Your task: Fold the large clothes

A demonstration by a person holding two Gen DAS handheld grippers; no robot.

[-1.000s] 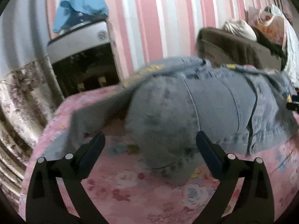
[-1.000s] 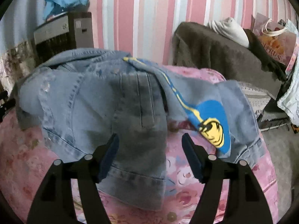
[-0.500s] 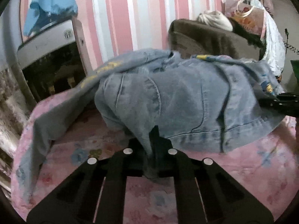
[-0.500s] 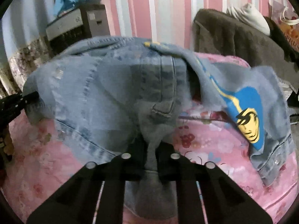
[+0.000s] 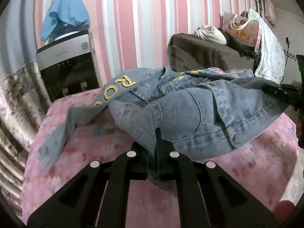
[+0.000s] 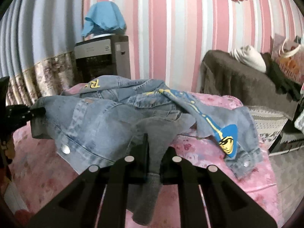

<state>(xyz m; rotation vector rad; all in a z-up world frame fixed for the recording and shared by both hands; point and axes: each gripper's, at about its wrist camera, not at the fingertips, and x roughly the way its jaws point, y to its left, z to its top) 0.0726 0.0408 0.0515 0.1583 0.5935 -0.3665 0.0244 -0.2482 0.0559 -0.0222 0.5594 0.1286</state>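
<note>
Pink floral bedspread (image 5: pixel 79 163) — both jaws pinch 1 denim jacket's (image 5: pixel 218 114) hem.

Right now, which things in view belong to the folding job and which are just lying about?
For the job:
denim jacket
left tool, shut on the jacket's hem
right tool, shut on the jacket's hem
pink floral bedspread under the jacket

Lying about:
water dispenser
blue cloth over its bottle
brown blanket
gift bag
</note>
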